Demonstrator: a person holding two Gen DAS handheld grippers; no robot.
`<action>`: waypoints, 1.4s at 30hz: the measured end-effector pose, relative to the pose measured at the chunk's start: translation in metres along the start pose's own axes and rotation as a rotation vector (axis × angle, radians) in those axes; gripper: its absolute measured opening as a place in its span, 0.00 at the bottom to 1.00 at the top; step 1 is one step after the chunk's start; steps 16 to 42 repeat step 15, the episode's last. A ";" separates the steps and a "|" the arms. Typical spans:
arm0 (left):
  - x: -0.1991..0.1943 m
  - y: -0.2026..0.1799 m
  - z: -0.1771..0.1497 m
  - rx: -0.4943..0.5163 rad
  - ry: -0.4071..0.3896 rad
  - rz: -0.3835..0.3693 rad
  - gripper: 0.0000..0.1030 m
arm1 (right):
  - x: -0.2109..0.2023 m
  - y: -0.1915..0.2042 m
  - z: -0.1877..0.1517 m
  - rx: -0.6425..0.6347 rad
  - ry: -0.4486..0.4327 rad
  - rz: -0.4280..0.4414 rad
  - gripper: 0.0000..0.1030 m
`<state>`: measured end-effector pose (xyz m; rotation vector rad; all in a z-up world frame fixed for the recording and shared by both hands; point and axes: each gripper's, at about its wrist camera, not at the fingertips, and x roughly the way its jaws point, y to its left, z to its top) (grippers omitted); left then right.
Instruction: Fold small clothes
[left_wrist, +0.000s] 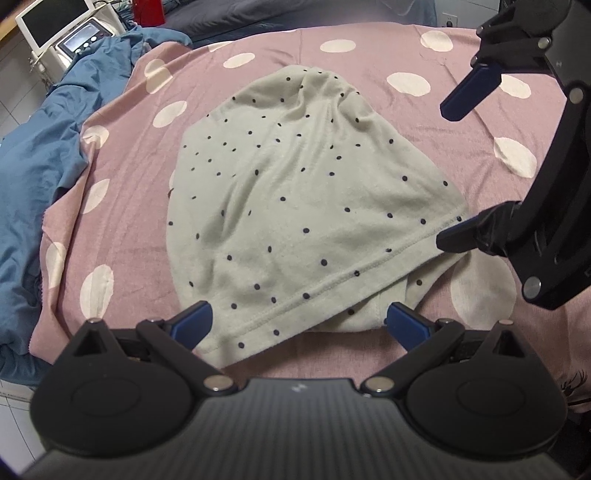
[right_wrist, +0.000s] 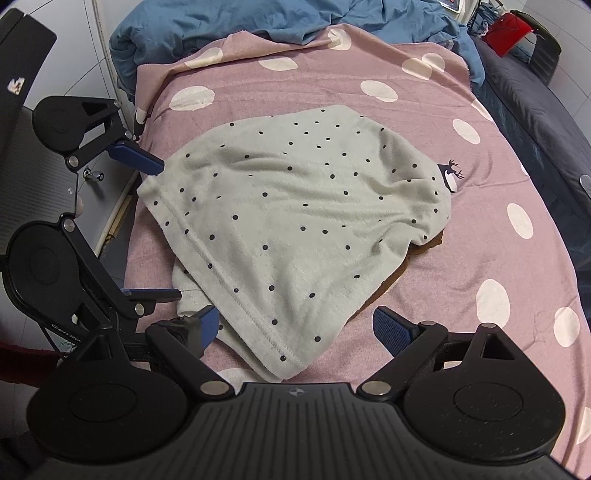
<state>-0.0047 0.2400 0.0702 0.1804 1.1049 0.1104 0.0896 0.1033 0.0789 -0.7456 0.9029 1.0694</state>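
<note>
The folded garment (left_wrist: 295, 206) lies in the middle of the spotted sheet (left_wrist: 369, 74), which covers the bed. The left gripper (left_wrist: 299, 325) stands at the garment's near hem, one finger on each side of it. The right gripper (left_wrist: 458, 170) is at the garment's right edge. A rumpled quilt (left_wrist: 48, 147) lies left of the sheet, with a small machine (left_wrist: 70, 33) behind it.

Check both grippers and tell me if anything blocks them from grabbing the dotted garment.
Nothing visible does. The dotted garment lies in the open on the pink bedspread. The left gripper and right gripper are both open at its hemmed edge, with only cloth between their fingers. The blue blanket lies off to the side.
</note>
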 end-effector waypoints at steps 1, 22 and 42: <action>0.000 0.000 0.000 -0.002 0.000 0.002 1.00 | 0.000 0.000 0.000 0.001 -0.001 0.001 1.00; -0.008 0.001 0.001 -0.016 -0.033 0.025 1.00 | -0.001 0.000 0.002 0.020 -0.004 0.003 1.00; -0.008 0.001 0.001 -0.016 -0.033 0.025 1.00 | -0.001 0.000 0.002 0.020 -0.004 0.003 1.00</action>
